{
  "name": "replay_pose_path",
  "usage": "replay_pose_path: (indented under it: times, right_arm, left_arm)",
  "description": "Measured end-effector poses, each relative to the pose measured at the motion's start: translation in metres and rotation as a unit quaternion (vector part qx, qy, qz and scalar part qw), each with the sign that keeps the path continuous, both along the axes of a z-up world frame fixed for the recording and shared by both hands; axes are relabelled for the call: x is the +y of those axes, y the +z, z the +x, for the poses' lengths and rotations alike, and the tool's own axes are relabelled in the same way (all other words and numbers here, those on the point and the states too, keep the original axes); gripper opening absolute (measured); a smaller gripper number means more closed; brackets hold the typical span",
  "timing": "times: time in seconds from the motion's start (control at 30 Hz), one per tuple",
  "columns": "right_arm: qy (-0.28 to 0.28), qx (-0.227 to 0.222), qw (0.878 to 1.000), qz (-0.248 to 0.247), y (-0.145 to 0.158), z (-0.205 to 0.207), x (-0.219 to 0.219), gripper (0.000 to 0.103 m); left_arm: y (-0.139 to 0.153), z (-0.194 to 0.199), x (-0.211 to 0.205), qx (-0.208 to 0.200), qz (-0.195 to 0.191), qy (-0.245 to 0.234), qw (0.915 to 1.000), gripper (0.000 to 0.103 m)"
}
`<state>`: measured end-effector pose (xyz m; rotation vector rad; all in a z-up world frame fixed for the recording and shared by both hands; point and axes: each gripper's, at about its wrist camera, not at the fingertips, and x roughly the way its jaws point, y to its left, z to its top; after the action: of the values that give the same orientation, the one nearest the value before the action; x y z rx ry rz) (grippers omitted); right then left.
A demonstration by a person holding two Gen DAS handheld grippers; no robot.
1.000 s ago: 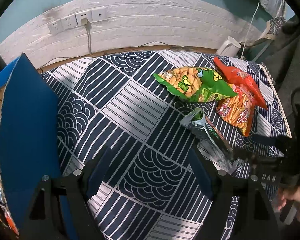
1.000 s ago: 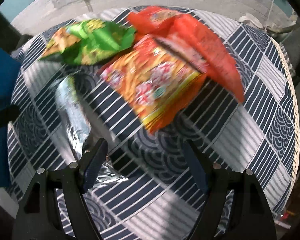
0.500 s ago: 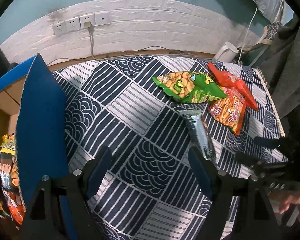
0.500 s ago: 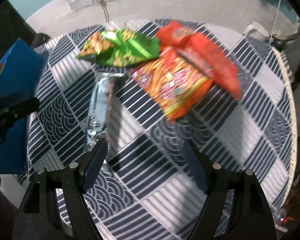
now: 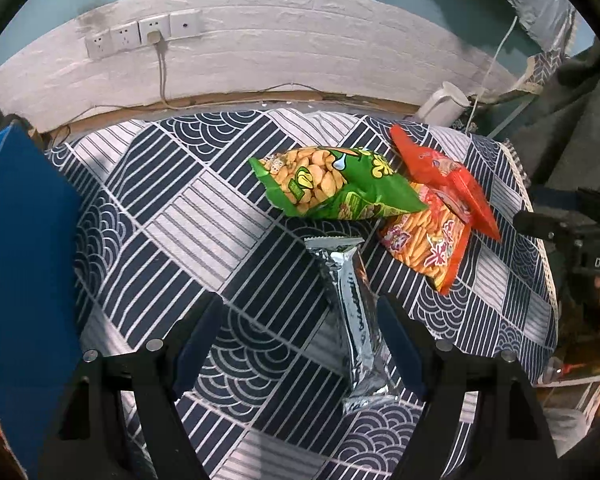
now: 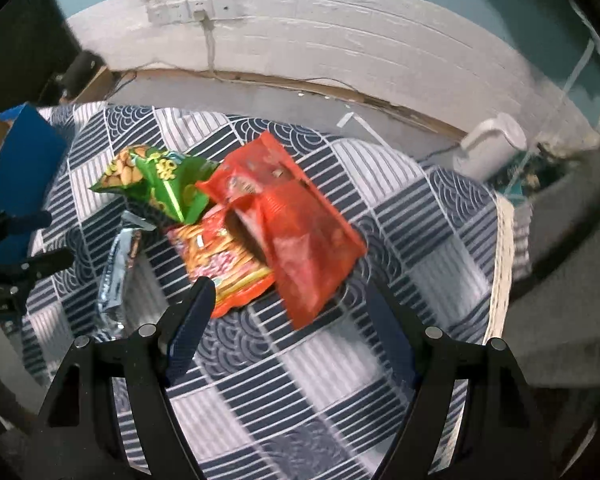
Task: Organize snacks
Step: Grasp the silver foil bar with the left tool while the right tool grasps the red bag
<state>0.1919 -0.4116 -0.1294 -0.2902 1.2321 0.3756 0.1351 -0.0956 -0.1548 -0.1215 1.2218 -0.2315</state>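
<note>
A patterned navy-and-white cloth (image 5: 188,216) covers the whole table, and at its left edge stands a blue box (image 5: 24,264), probably where the snacks are meant to go. Four packets lie bunched toward the far right of the cloth: a green bag (image 5: 336,184) overlapping an orange bag (image 5: 428,240), a red bag (image 5: 444,172) lying across that one, and a silver wrapper (image 5: 356,312) stretched out nearer the viewer, its far end just beside the green bag. Nothing is in hand, so this looks like the moment between picks, choosing the next snack. The left gripper (image 5: 300,336) hangs above the cloth with jaws spread wide and empty, the silver wrapper just inside its right finger, apparently untouched. The right gripper (image 6: 288,320) is likewise wide open and holds nothing, the orange and red bags beyond its tips. The next move would be to lower one claw over a packet, likely the silver one, and close on it.
</note>
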Motion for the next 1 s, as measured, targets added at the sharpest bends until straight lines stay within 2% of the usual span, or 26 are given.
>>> replay_pose_path:
  times: [0.17,0.37,0.6,0.7,0.77,0.8,0.87,0.93,1.0]
  right_arm:
    - [0.039,0.022,0.999,0.009,-0.019,0.026,0.003,0.078]
    - [0.075,0.025,0.997,0.016,-0.034,0.041,0.020,0.078]
    - [0.081,0.032,0.996,-0.002,-0.059,0.054,0.022,0.078]
    - [0.072,0.034,0.997,-0.005,-0.068,0.059,0.018,0.078]
    - [0.069,0.034,0.997,-0.007,-0.071,0.061,0.017,0.078]
    - [0.069,0.036,0.997,-0.008,-0.073,0.062,0.016,0.078]
    - [0.063,0.040,0.997,-0.013,-0.078,0.063,0.013,0.078]
    - [0.056,0.044,0.997,-0.012,-0.081,0.063,0.011,0.072]
    - [0.055,0.037,0.998,-0.015,-0.081,0.061,0.010,0.063]
  left_arm:
    - [-0.016,0.006,-0.009,0.026,-0.010,0.019,0.9994,0.080]
    - [-0.034,0.006,-0.026,0.049,-0.009,0.015,0.9986,0.080]
    - [-0.052,0.009,-0.044,0.070,0.013,-0.002,0.9975,0.080]
    - [-0.053,0.007,-0.047,0.056,0.012,-0.009,0.9983,0.080]
    - [-0.053,0.005,-0.050,0.048,0.022,-0.023,0.9984,0.075]
    - [-0.053,0.004,-0.051,0.041,0.036,-0.027,0.9982,0.065]
    - [-0.052,0.003,-0.052,0.036,0.043,-0.033,0.9979,0.054]
    - [-0.052,0.003,-0.051,0.039,0.041,-0.038,0.9977,0.033]
    - [-0.051,0.003,-0.049,0.041,0.041,-0.036,0.9976,0.031]
